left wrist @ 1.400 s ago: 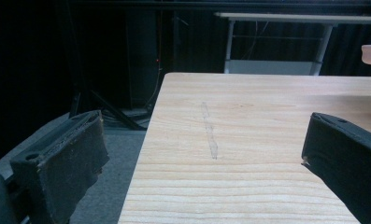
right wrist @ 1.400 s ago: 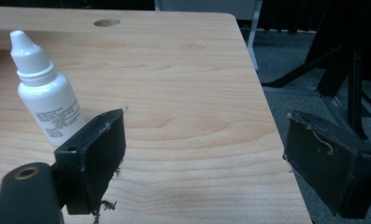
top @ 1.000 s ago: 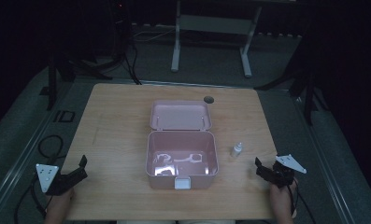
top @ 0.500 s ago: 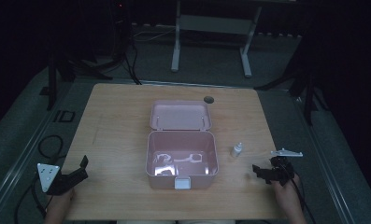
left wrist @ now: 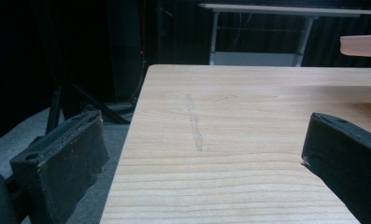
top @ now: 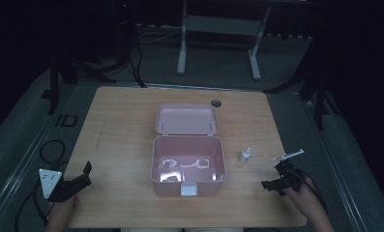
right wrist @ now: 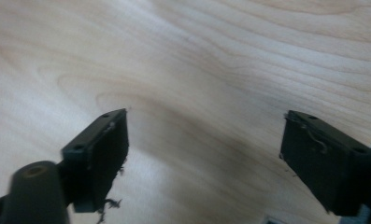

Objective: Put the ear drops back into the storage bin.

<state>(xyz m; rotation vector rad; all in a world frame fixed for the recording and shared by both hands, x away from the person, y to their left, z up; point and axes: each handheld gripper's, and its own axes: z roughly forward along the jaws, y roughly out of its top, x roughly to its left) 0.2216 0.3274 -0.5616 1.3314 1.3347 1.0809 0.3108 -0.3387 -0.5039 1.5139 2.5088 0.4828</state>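
An open pink box (top: 188, 186) stands at the middle of the wooden table (top: 122, 125), its lid (top: 186, 118) laid back behind it. Pale things lie inside, too dim to name. A small clear bottle (top: 245, 155) stands just right of the box. My left gripper (top: 84, 177) rests near the front left corner, open and empty (left wrist: 204, 128), looking along the table's left edge. My right gripper (top: 271, 184) hovers at the front right, tipped down at bare wood. It is open (right wrist: 206, 123); its jaws have just been closing a little with nothing between them.
A round cable hole (top: 215, 103) sits in the table behind the lid. Dark floor, cables (top: 51, 150) and a metal stand frame (top: 218, 29) surround the table. Bare wood lies between the left gripper and the box.
My right gripper has lifted off the table and tipped over, so its grey plate now shows edge-on. The left gripper, box and bottle have stayed put.
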